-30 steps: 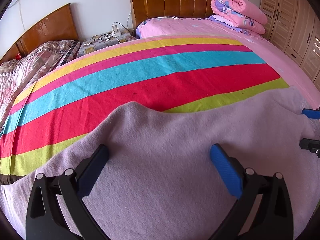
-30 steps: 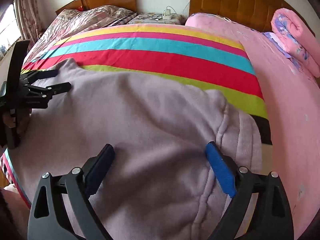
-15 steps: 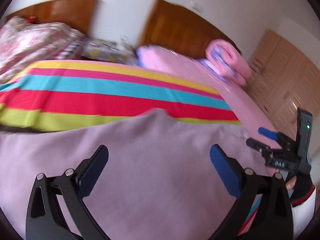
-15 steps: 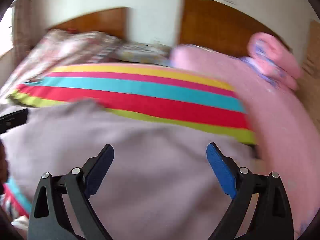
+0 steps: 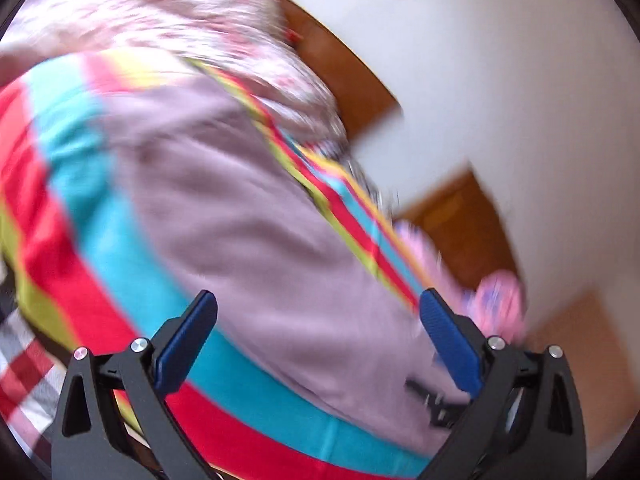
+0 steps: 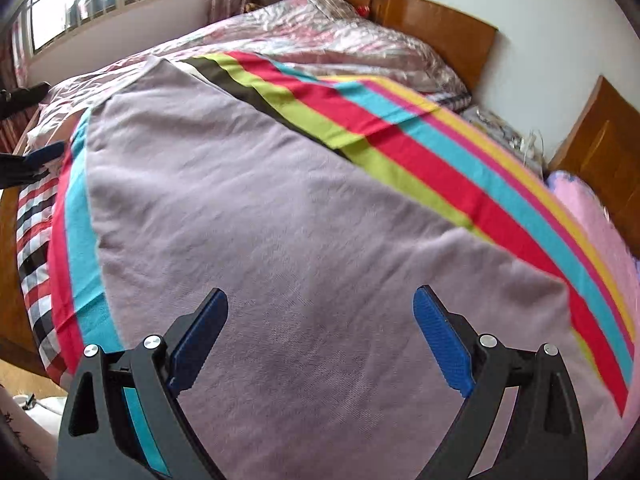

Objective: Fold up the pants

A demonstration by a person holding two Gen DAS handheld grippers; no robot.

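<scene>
lying flat on the bed's striped red, turquoise, lime and yellow cloth (image 6: 432, 168), the pale lilac fleece pants (image 6: 280, 208) fill most of the right wrist view, and their long axis runs from just under the right claw (image 6: 316, 336) away toward the far upper-left corner near the window. the right claw is spread wide with nothing between its 2 blue pads, and it hangs directly above the near, broad end of the garment, so this hand looks the nearer one to an edge worth taking. the left claw (image 5: 316, 344) is also spread and empty; its view is heavily blurred and tilted, yet the same lilac fabric stretches away from it diagonally, up and to the left, with striped cloth showing on both sides. a part of the left claw (image 6: 36, 160) peeks in at the left edge of the right wrist view, beside the far long edge of the pants and well apart from the right claw. judging from this, the next fold likely turns on the 2 claws taking opposite ends of that long axis; which end is the waistband i cannot tell.
</scene>
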